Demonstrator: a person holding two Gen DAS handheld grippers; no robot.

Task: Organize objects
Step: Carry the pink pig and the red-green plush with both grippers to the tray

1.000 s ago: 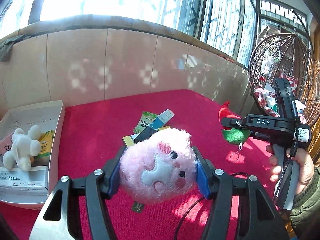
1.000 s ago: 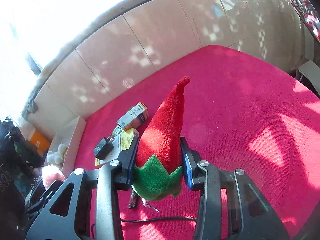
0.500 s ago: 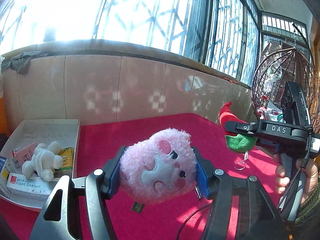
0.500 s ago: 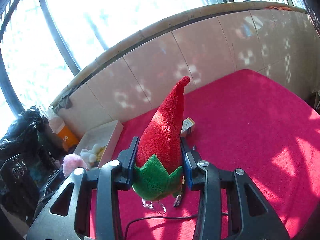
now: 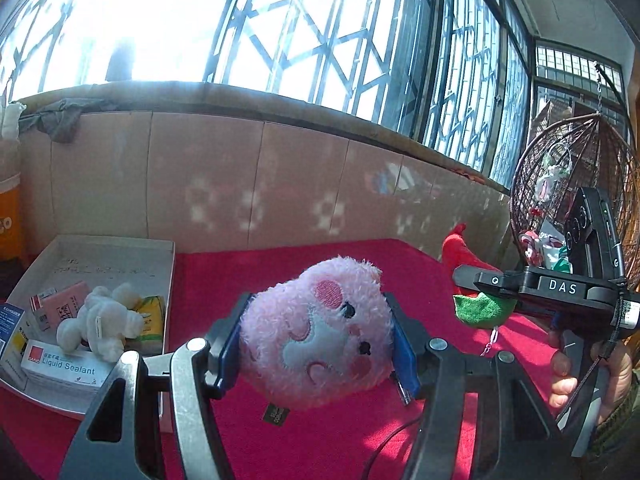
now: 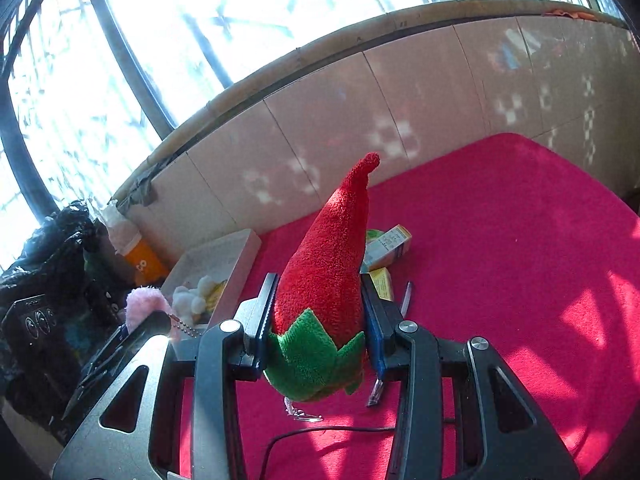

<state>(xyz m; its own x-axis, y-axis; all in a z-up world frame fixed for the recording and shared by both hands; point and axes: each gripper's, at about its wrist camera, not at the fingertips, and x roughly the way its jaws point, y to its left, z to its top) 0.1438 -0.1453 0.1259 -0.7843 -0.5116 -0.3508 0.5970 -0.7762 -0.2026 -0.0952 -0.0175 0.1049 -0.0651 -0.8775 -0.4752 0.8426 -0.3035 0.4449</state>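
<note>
Left hand-held gripper (image 5: 318, 338) clamps the pink plush (image 5: 318, 336); right hand-held gripper (image 6: 320, 320) clamps the chilli plush (image 6: 326, 264). Both probably light, squashy; grip mid-body. Box (image 5: 168, 280) at nine o'clock.

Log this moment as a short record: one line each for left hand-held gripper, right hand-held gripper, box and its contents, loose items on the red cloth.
left hand-held gripper: shut on pink plush
right hand-held gripper: shut on red chili plush
box: white bear plush, sealant carton, small packets
red cloth: small cartons, pen
</note>
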